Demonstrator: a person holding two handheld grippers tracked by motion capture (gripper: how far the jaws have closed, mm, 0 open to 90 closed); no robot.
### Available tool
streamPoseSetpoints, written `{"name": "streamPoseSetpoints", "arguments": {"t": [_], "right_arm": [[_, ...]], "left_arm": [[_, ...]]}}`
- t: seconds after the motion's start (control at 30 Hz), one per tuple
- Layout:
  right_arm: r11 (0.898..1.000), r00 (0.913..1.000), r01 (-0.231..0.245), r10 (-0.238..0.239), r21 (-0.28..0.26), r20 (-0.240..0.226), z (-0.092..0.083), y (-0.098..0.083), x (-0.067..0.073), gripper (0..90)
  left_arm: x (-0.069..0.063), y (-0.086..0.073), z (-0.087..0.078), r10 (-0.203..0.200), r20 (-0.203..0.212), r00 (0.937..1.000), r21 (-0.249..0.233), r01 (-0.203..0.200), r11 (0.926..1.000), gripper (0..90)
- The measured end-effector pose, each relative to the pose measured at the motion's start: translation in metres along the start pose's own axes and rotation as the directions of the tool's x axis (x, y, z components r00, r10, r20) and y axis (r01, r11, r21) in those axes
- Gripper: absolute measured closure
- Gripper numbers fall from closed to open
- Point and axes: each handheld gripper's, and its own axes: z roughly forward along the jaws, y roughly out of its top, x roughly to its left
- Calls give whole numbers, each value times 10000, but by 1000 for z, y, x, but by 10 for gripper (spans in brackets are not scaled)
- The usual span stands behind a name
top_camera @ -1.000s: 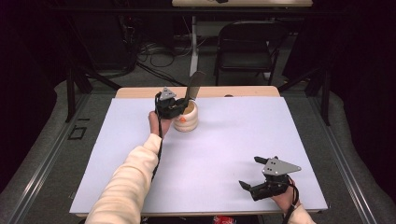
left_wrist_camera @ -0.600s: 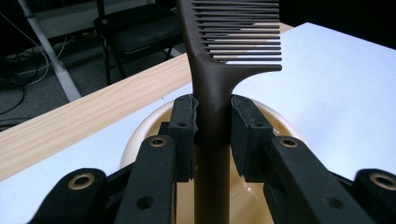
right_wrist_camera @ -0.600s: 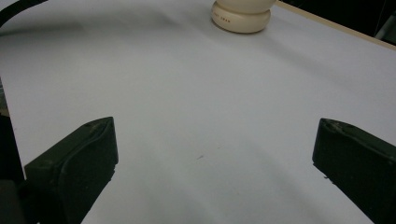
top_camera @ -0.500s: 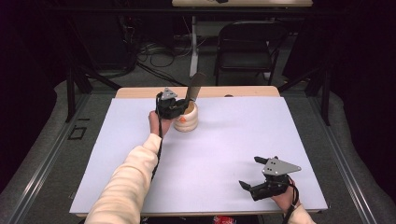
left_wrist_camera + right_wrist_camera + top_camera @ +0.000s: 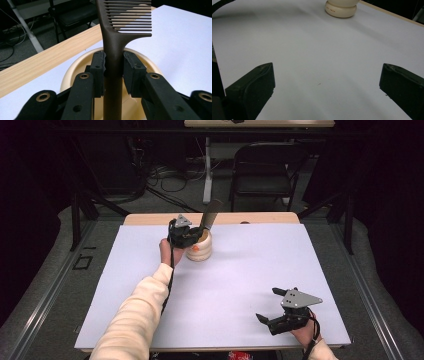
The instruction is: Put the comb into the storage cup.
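Gripping the handle of a dark comb (image 5: 113, 47), the left gripper (image 5: 113, 66) stays clamped over the cream cup (image 5: 200, 249) near the far edge of the white table (image 5: 240, 270), just as a second ago. The comb stands in the cup as before, and the right gripper (image 5: 270, 305) still rests at the near right corner with its jaws spread wide and nothing between them

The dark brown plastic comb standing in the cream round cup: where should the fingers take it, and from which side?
Grip the dark brown plastic comb on its straight handle just above the cream round cup's rim, below the teeth, coming from the person's side with a pad on each flat face. The handle is narrow and smooth there; the left gripper already clamps it this way.
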Motion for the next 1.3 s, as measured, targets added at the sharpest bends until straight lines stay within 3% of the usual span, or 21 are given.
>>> {"name": "streamPoseSetpoints", "arguments": {"t": [0.1, 0.17, 0.33, 0.5, 0.77, 1.3], "right_arm": [[10000, 10000, 26, -26, 2, -9, 0, 0, 0, 0], [10000, 10000, 4, -4, -8, 5, 0, 0, 0, 0], [10000, 10000, 6, -6, -1, 2, 0, 0, 0, 0], [10000, 10000, 26, -26, 3, 6, 0, 0, 0, 0], [10000, 10000, 30, -30, 12, 23, 0, 0, 0, 0], [10000, 10000, 40, -41, 38, 33, 0, 0, 0, 0]], "left_arm": [[-1, 0, 1, 79, 73, 9999, 230, -81, 9997, 702], [-1, -1, 0, 94, 165, 9998, 315, -99, 9995, 630], [4, -4, -6, -321, 362, 9988, 160, 315, 9994, 464], [7, -2, -17, -491, 402, 9980, 84, 488, 9988, 352], [3, 8, -38, -90, 550, 9984, -121, 97, 9999, 201], [-10, 14, -64, 557, 549, 9969, 450, -582, 9973, 50]]}}
